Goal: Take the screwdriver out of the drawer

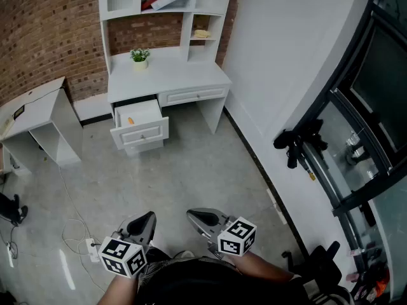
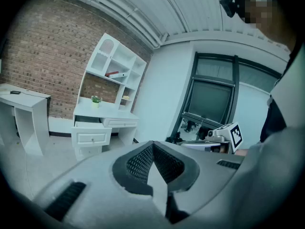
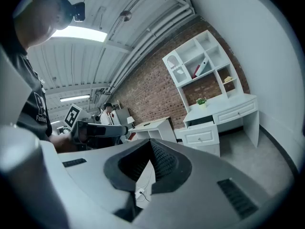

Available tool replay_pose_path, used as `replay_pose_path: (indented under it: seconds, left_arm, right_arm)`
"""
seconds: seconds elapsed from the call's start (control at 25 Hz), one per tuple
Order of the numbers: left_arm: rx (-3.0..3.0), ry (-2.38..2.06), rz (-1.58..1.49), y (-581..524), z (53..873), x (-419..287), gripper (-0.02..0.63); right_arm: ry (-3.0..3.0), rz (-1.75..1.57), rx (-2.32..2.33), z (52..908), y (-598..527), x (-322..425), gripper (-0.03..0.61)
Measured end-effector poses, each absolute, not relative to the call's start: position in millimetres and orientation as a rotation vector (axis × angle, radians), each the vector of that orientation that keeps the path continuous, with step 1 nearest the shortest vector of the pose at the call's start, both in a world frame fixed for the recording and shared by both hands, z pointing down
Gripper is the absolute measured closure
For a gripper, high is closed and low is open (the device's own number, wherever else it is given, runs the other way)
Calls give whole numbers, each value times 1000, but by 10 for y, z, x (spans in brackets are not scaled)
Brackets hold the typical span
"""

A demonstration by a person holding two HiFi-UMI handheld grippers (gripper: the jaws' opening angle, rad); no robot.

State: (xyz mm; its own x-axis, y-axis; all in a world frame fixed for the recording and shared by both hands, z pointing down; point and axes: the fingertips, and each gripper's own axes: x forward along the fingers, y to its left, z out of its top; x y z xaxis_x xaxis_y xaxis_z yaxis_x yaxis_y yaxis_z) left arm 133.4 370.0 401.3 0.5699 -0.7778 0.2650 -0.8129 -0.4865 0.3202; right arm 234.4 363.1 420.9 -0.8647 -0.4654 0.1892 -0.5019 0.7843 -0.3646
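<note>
The white desk [image 1: 166, 76] stands against the brick wall, and its left drawer [image 1: 141, 112] is pulled open. A small orange thing, likely the screwdriver [image 1: 130, 121], lies inside. Both grippers are far from it, held low near my body. The left gripper [image 1: 147, 218] and the right gripper [image 1: 193, 214] point towards the desk, each shut on nothing. In the left gripper view the left gripper [image 2: 152, 143] faces the open drawer [image 2: 90, 137]. The right gripper [image 3: 151, 141] also sees the drawer [image 3: 202, 136].
A small white side table [image 1: 38, 110] stands left of the desk. A power strip with cables [image 1: 93, 248] lies on the floor near my left gripper. A potted plant [image 1: 139, 56] sits on the desk. A window wall [image 1: 356, 138] runs along the right.
</note>
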Motion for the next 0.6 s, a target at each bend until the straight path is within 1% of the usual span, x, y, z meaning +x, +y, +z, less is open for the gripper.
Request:
replay_pose_path:
  seconds: [0.6]
  left_arm:
    - [2416,-1271,114,3754,3964,1404,597]
  right_arm:
    - [-2926,553,768,4074,3723,2379,572]
